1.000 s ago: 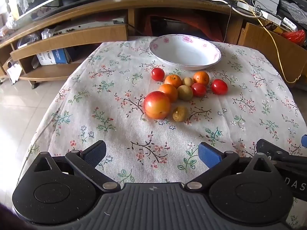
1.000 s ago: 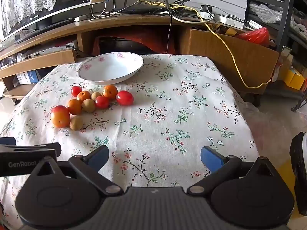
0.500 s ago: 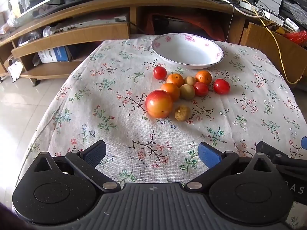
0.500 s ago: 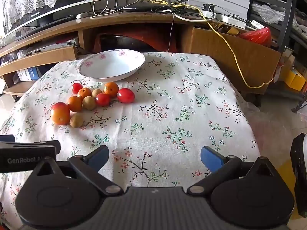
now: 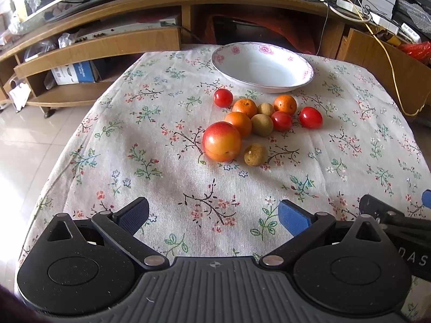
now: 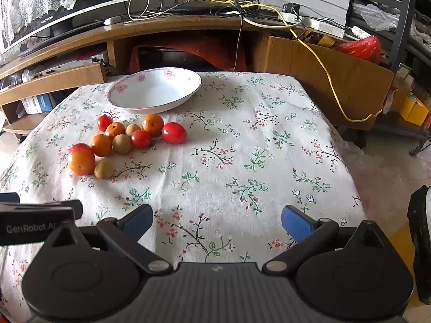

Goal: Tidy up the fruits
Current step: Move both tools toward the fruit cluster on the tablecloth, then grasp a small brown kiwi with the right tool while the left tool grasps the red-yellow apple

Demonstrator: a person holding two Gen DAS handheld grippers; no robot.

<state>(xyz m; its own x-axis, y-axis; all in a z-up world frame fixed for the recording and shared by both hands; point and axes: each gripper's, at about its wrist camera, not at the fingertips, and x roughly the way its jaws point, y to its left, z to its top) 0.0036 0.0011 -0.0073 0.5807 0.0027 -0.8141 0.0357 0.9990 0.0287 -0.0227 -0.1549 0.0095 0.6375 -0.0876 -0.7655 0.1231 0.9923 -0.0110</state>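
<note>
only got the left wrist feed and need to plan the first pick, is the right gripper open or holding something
Observer: The right gripper is open, with nothing between its fingers, above the near part of the tablecloth.
Operator: ok is any fruit straight ahead of it
Observer: No. In the right wrist view the oval red tomato comes nearest to its centre line and is left of it; the other fruit lies further left.
Operator: and the bowl
Observer: From that gripper the bowl also sits left of centre, beyond the fruit.

Both wrist views face the bowl [image 5: 262,67] across one table [image 6: 269,161].
</note>
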